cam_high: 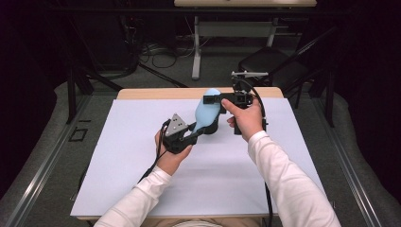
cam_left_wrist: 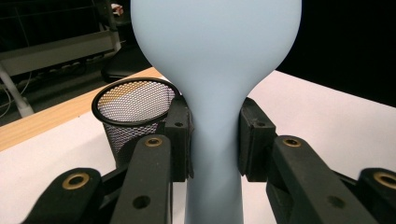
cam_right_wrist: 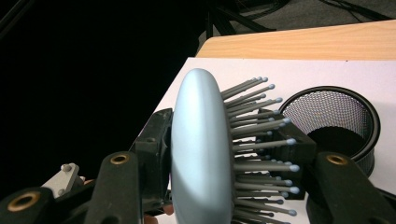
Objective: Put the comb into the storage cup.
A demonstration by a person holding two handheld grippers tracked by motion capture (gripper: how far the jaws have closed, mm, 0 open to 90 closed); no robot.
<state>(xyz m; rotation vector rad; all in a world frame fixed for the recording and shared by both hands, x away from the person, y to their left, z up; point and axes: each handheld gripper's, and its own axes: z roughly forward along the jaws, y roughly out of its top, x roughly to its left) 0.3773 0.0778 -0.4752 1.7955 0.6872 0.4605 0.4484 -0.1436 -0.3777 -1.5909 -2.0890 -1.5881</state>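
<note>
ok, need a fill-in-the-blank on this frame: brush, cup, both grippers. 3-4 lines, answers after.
1. The left gripper grips the light blue hairbrush by its ____.
2. The right gripper is shut on the brush's ____.
3. The black cup beside the brush is made of wire ____.
4. The brush's bristles are tipped with small ____.

Missing words: handle; head; mesh; balls
</note>
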